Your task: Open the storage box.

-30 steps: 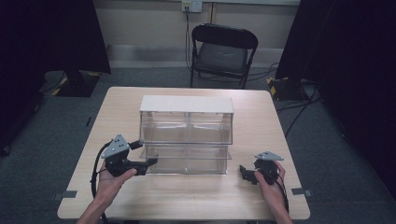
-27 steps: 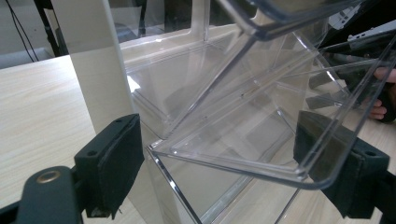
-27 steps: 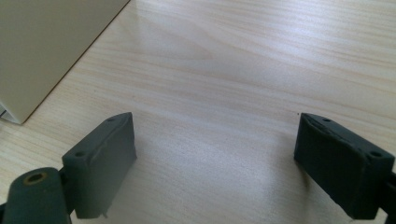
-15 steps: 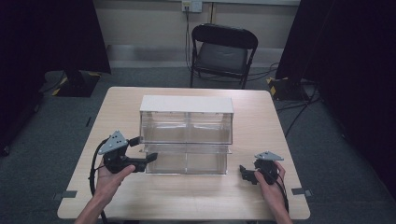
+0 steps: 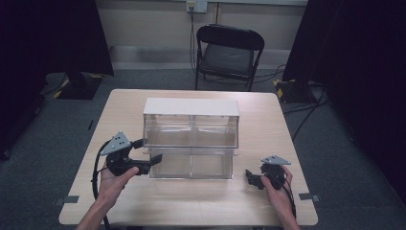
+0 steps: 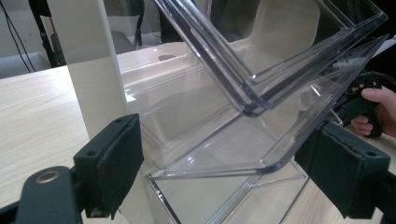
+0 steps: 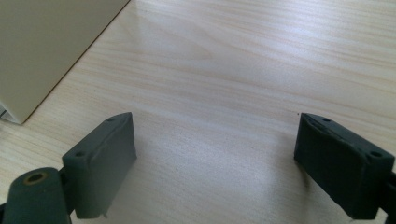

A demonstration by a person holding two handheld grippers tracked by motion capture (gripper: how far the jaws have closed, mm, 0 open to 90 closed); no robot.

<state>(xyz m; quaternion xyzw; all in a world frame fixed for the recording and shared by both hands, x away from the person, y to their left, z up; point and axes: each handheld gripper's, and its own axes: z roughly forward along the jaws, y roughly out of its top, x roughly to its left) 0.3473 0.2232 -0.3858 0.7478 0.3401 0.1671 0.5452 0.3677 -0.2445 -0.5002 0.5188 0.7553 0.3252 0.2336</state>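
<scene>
**Left gripper at the clear drawer unit, right gripper resting aside**

From the high view, a wooden table (image 5: 268,120) carries a clear plastic drawer unit (image 5: 191,136) with a pale top, standing near the middle. It has two tiers, each split into two compartments. The left gripper (image 5: 152,164) sits at about 8 o'clock from the unit, its black jaws pointing toward 3 o'clock and reaching the lower left corner of the front, where the bottom tier juts forward a little. The person's left hand (image 5: 112,184) wraps the handle from below. The right gripper (image 5: 250,177) lies at about 4 o'clock from the unit, near it but apart, held low over the tabletop. A black folding chair (image 5: 229,55) stands beyond the table at 12 o'clock.

In the left gripper view, the left gripper (image 6: 219,172) has its jaws spread wide, one on either side of the corner of a clear drawer (image 6: 243,140). The drawer's rounded front lip lies between the jaws; I cannot tell whether either pad touches it. The unit's pale side wall (image 6: 88,79) rises at 11 o'clock. At 3 o'clock, seen partly through the plastic, the person's right hand (image 6: 373,109) grips its tool.

In the right gripper view, the right gripper (image 7: 215,163) stands wide open with bare wood grain between the jaws. The unit's pale side panel (image 7: 42,42) fills the 10 o'clock corner, well clear of the jaws.
</scene>
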